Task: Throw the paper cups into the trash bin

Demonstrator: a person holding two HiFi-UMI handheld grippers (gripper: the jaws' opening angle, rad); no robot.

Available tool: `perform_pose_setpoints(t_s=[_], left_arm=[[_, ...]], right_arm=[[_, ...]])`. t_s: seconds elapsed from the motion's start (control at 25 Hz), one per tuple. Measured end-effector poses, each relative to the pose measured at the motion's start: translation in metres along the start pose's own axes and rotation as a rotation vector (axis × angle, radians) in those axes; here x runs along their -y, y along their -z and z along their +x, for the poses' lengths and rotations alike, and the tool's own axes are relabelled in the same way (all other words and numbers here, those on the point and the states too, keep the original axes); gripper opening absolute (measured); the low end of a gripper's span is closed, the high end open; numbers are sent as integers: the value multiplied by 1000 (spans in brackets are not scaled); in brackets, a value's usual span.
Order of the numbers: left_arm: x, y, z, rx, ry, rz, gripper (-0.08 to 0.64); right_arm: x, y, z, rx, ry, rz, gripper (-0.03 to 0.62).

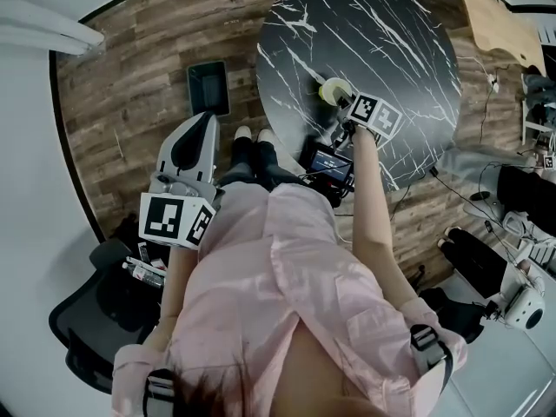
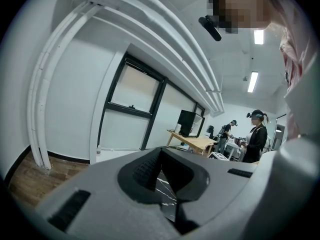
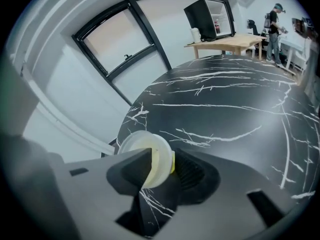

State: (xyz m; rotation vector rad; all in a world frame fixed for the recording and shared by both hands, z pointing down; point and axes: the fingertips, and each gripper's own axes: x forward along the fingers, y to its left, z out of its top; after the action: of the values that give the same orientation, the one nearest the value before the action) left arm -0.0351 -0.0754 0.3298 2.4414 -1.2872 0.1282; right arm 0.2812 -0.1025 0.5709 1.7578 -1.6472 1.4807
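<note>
Table: a round black table (image 1: 382, 50) with white veining is standing on the wooden floor (image 1: 130, 102); everything below is placed from it.
Paper cup: a pale paper cup (image 1: 334, 89) is sitting on the table top, near the edge closest to the person. I cannot tell whether it is upright or tipped.
Right gripper: the right gripper (image 3: 162, 166) is reaching down over that same near edge of the table. Its jaws are standing wide apart with the cup between them, one jaw on each side. The pads are not visibly squeezing it.
Left gripper: the left gripper (image 2: 170, 176) is hanging off the table, out over the floor beside the person's left hip. Its jaws are standing apart, with nothing between them but a glimpse of the table top.
Trash bin: a dark rectangular trash bin (image 1: 208, 87) is standing on the floor just off the table's edge, well apart from the cup.
Person: the person in the pink shirt (image 1: 261, 268) is standing at the table's near edge.
Background: another person (image 2: 257, 134) is standing far beyond the table, beside a wooden desk (image 2: 192, 141).
</note>
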Motion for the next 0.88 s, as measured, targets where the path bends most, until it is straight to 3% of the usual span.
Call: perform_pose_setpoints(t_s=[0.16,0.72,0.88], left_arm=[[-1,0,0,0,-3,-4,15],[7,2,7,-8,7,-7,15],[7,1,5,-8,2,-5,15]], right_arm=[[9,3,1,-6,40,-5,75],[13,4,-2,10,15,-39,55],[9,1,-7,40,-27,-22,55]])
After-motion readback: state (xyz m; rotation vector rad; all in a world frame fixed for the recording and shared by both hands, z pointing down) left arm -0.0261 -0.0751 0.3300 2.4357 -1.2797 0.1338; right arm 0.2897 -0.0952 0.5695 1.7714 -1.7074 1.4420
